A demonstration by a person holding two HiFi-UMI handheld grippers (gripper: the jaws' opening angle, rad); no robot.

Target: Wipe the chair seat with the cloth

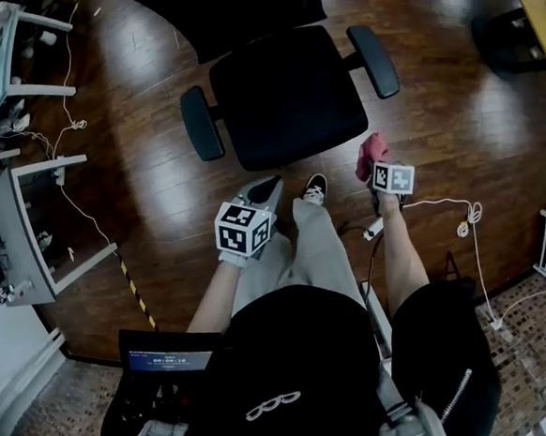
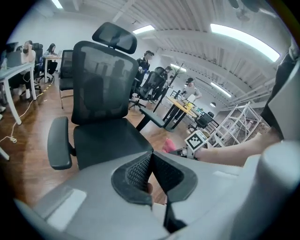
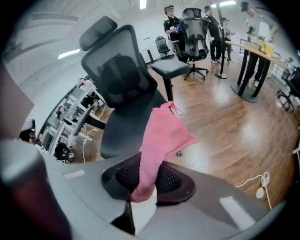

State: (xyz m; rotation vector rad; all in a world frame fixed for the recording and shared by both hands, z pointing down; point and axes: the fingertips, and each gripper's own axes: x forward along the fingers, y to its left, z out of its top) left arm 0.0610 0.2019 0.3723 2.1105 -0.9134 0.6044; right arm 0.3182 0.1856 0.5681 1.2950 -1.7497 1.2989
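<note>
A black office chair stands in front of me, its seat (image 1: 287,96) bare between two armrests. My right gripper (image 1: 369,168) hovers off the seat's front right corner, shut on a pink cloth (image 1: 372,152). In the right gripper view the cloth (image 3: 164,136) sticks up from between the jaws and partly hides the seat (image 3: 123,133). My left gripper (image 1: 266,188) is in front of the seat's near edge, apart from it, with its jaws shut and nothing in them. From the left gripper view, the seat (image 2: 110,140) lies just beyond the jaws, and the cloth (image 2: 168,145) shows at the right.
My shoe (image 1: 315,187) rests on the wooden floor just below the seat. A white cable and plug (image 1: 466,218) lie at the right. Desk frames (image 1: 15,202) line the left side. A laptop (image 1: 168,359) sits behind me. Other chairs, a table (image 3: 253,56) and people stand farther off.
</note>
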